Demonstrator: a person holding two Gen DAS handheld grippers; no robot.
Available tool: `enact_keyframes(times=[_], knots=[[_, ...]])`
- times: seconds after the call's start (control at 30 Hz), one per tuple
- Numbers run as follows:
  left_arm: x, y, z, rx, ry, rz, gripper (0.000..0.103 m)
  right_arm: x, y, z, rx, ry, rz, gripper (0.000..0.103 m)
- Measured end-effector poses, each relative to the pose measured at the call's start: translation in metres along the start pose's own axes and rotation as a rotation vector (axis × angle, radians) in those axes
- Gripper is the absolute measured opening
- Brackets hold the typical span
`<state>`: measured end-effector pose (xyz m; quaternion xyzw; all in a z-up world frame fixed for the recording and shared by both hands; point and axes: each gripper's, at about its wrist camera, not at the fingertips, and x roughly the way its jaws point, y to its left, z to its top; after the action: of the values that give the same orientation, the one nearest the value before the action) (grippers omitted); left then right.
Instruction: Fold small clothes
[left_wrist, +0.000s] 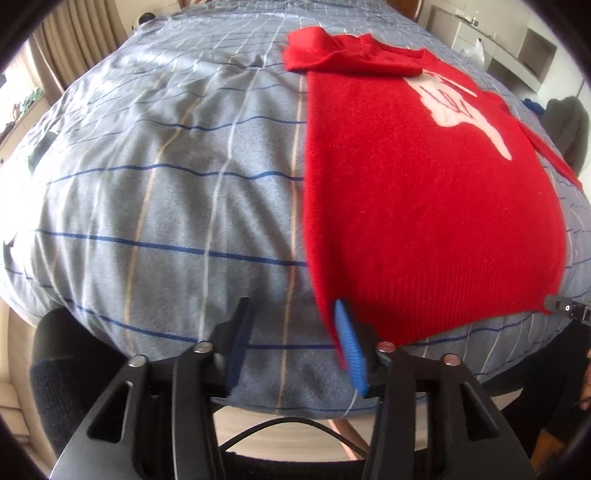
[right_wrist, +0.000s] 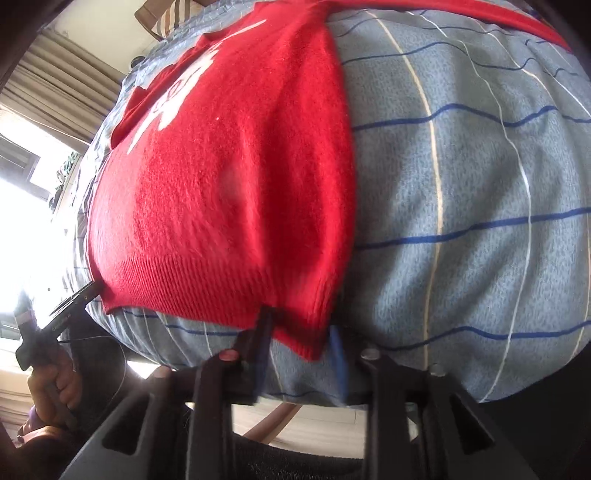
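A red knitted sweater (left_wrist: 424, 192) with a white pattern lies flat on the checked bedding (left_wrist: 166, 192), ribbed hem toward me. One sleeve (left_wrist: 332, 55) is folded across its top. My left gripper (left_wrist: 293, 347) stands open at the hem's left corner; the red edge touches the inner side of its blue pad (left_wrist: 349, 350) and bedding fills the gap. My right gripper (right_wrist: 301, 343) is open too, with the sweater's (right_wrist: 221, 177) other hem corner hanging between its fingers and not pinched. Each view catches the other gripper's tip, the right gripper (left_wrist: 565, 308) and the left gripper (right_wrist: 74, 299).
The blue-grey bedding (right_wrist: 461, 184) covers a raised surface whose near edge drops off just under both grippers. A person's hand (right_wrist: 55, 384) holds the left tool. Curtains (right_wrist: 55, 85) hang at the window side, shelves (left_wrist: 517, 48) stand behind, and a dark garment (left_wrist: 569, 129) lies at the far right.
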<state>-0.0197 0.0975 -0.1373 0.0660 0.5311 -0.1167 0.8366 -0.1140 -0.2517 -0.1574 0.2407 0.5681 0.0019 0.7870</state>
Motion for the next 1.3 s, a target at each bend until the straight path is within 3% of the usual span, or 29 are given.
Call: enact_keyframes(times=[0.1, 0.17, 0.23, 0.33, 0.4, 0.47, 0.57, 0.6, 0.8, 0.83, 0.87, 0.9, 0.93, 1.03, 1.1, 1.17, 1.23, 1.3], knots=[[-0.038, 0.018, 0.014, 0.011, -0.056, 0.007, 0.057, -0.017, 0.005, -0.007, -0.047, -0.027, -0.041, 0.055], [-0.070, 0.032, 0.043, 0.018, -0.140, -0.030, 0.063, -0.029, 0.009, -0.011, -0.076, -0.055, -0.070, 0.057], [-0.095, 0.039, 0.089, 0.028, -0.218, -0.105, 0.086, -0.038, 0.011, -0.012, -0.094, -0.085, -0.084, 0.057], [-0.094, 0.023, 0.174, 0.083, -0.258, -0.287, 0.091, -0.047, 0.017, -0.007, -0.118, -0.123, -0.085, 0.058], [-0.072, -0.004, 0.225, 0.164, -0.244, -0.339, 0.091, -0.047, 0.022, -0.005, -0.129, -0.136, -0.088, 0.058], [-0.035, -0.031, 0.266, 0.220, -0.160, -0.393, 0.089, -0.048, 0.025, -0.005, -0.126, -0.148, -0.079, 0.058], [0.025, -0.068, 0.311, 0.259, -0.019, -0.409, 0.076, -0.047, 0.034, -0.010, -0.142, -0.159, -0.077, 0.058], [0.043, -0.076, 0.318, 0.256, 0.008, -0.383, 0.070, -0.046, 0.036, -0.012, -0.149, -0.161, -0.080, 0.058], [0.118, -0.099, 0.325, 0.252, 0.122, -0.270, 0.070, -0.036, 0.041, -0.028, -0.144, -0.137, -0.047, 0.058], [0.126, -0.101, 0.324, 0.247, 0.135, -0.270, 0.066, -0.034, 0.041, -0.030, -0.147, -0.130, -0.046, 0.058], [0.129, -0.102, 0.323, 0.245, 0.140, -0.282, 0.058, -0.033, 0.042, -0.032, -0.151, -0.124, -0.047, 0.058], [0.130, -0.105, 0.321, 0.250, 0.141, -0.315, 0.016, -0.031, 0.042, -0.034, -0.156, -0.119, -0.051, 0.058], [0.129, -0.107, 0.319, 0.252, 0.142, -0.350, 0.003, -0.029, 0.042, -0.036, -0.161, -0.116, -0.056, 0.058], [0.094, -0.102, 0.316, 0.257, 0.000, -0.313, 0.004, -0.027, 0.041, -0.038, -0.159, -0.114, -0.056, 0.058], [0.055, -0.067, 0.325, 0.143, -0.106, -0.334, 0.004, -0.030, 0.044, -0.040, -0.169, -0.127, -0.056, 0.058], [0.018, -0.008, 0.330, -0.031, -0.201, -0.338, 0.004, -0.032, 0.049, -0.042, -0.198, -0.137, -0.059, 0.058], [-0.008, 0.058, 0.326, -0.202, -0.262, -0.255, 0.004, -0.032, 0.055, -0.045, -0.226, -0.142, -0.059, 0.058], [-0.028, 0.121, 0.308, -0.336, -0.302, -0.101, 0.004, -0.029, 0.061, -0.047, -0.246, -0.137, -0.051, 0.058]])
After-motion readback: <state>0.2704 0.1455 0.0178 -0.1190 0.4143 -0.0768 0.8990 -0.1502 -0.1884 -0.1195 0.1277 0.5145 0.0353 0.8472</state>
